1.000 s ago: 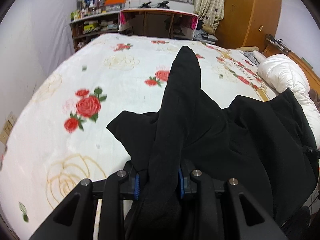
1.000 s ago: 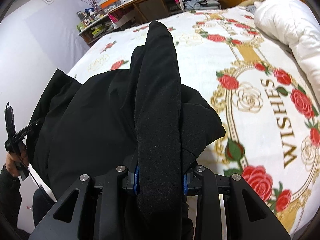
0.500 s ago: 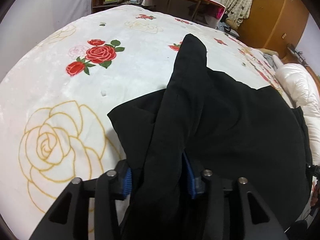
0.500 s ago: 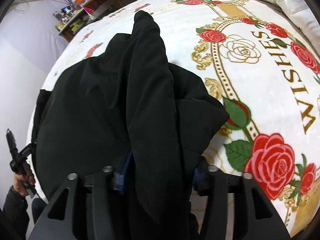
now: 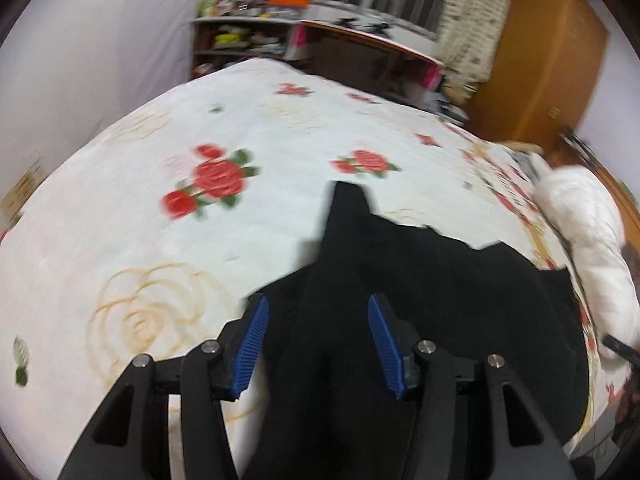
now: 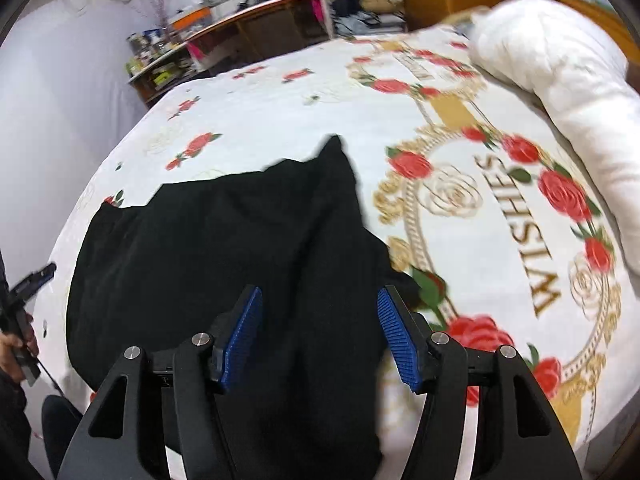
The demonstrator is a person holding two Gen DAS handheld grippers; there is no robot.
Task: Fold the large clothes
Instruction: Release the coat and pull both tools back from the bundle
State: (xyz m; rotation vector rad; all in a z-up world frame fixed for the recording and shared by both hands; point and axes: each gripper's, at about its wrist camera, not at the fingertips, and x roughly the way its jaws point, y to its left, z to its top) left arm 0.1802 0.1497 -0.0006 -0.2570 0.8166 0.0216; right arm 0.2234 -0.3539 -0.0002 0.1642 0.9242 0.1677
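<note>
Black garment point(image 5: 420, 300) lies spread on the rose-print bed point(image 5: 160, 240). Left tool point(image 5: 318, 342) and right tool point(image 6: 320, 332): jaws have just been opening, blue pads clear of the cloth, a fold running between them, nothing gripped.

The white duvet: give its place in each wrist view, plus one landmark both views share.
Left wrist: the white duvet lies bunched at the right edge, beyond the black garment.
Right wrist: the white duvet fills the upper right corner, past the WISHES lettering.
Shared landmark: the wooden desk with pink ends beyond the bed's far edge.
</note>
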